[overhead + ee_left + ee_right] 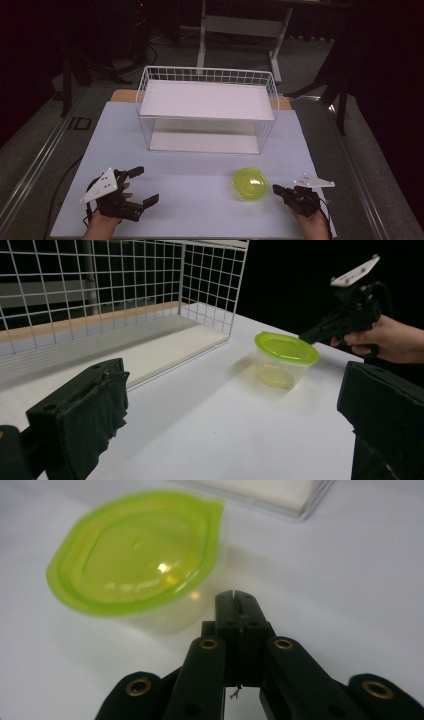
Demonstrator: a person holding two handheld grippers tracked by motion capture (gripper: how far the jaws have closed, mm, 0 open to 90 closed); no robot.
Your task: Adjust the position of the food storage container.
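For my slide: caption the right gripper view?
Shut right gripper beside a clear plastic tub with a lime-green lid on the white table.

Wire rack (207, 107) behind bare tabletop (190, 185)

A white wire basket (207, 107) stands on the table (200, 210) behind a green-lidded container (250, 183).

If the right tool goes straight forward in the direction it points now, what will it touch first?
Most likely the green-lidded container. The right tool, its jaws closed together, points at it from close by, with nothing between them. Its tip aims near the tub's side, so it may only graze it.
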